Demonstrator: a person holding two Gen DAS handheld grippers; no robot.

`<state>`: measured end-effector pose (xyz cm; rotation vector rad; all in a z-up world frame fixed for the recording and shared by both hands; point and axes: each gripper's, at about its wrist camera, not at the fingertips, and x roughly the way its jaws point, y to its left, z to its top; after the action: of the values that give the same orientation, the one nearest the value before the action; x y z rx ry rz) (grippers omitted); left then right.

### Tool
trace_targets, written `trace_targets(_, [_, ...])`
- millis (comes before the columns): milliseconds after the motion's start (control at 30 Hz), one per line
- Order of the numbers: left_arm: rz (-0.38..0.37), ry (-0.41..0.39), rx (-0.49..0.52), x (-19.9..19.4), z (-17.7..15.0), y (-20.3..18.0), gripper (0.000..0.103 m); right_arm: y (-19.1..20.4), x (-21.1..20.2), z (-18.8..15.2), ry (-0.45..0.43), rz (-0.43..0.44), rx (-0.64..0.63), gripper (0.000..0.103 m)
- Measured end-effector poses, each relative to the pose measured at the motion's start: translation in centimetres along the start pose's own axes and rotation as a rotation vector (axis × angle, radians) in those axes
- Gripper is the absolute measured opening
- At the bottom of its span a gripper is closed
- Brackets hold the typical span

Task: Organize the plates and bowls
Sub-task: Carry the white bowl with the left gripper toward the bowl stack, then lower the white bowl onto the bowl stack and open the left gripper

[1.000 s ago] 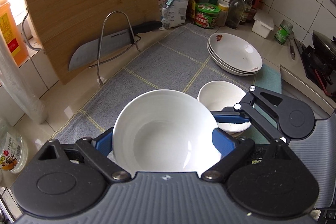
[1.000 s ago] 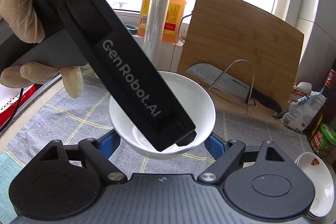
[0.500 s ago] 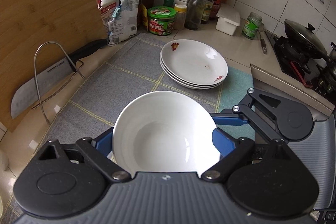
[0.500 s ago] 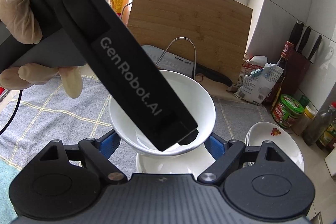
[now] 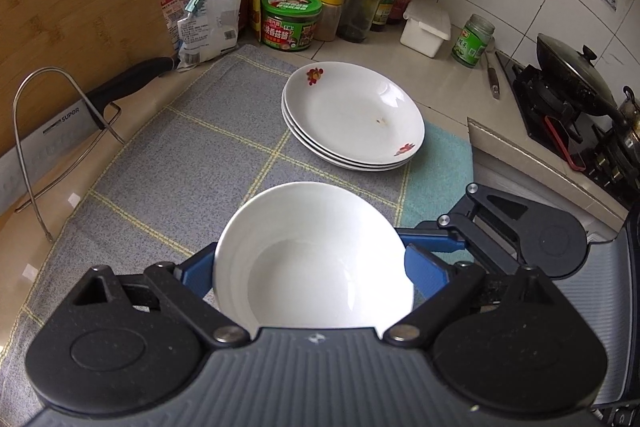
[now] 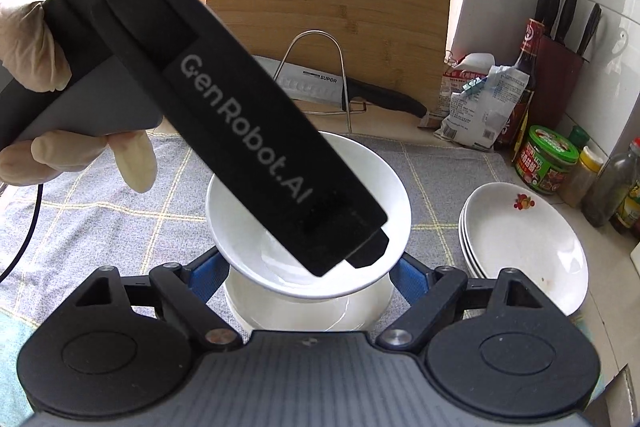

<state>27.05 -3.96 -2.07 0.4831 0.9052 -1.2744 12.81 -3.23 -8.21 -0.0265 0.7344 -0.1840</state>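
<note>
In the left wrist view, a round white bowl [image 5: 314, 259] is held at the bottom middle of the frame. The blue pads of the left gripper [image 5: 312, 269] are pressed on its two sides, so it is squeezed shut on this bowl. A stack of white plates with small red flowers [image 5: 352, 117] is seen above it, on the grey checked cloth [image 5: 192, 163] that covers the counter [image 5: 448, 79]. Part of the right gripper is seen at the right edge.

In the right wrist view, the same bowl is seen from the other side, lifted over a second white bowl [image 6: 308, 311] low in the frame. The right gripper [image 6: 308, 277] is spread wide around the lower bowl, and nothing is pinched by it. Whether the bowls touch cannot be told.

The bowls are likely being stacked. Next, the held bowl should be lowered straight into the lower one, then let go softly.
</note>
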Motion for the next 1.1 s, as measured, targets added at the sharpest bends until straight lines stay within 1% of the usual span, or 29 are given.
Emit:
trace_targets(400, [-0.008,0.036,-0.007,1.3,-0.3,0.0,0.095,-0.5,0.6,-0.7,0.046,0.031,0.046,0.090])
trace_targets(833, [-0.024,0.039,-0.021,1.9,-0.5,0.4,0.095,-0.8,0.8,-0.7,0.058,0.043,0.060,0.090])
trace_targets(1100, [-0.034,0.027,-0.032,2.2,-0.7,0.6,0.095,-0.8,0.8,-0.7,0.057,0.042,0.066,0.090])
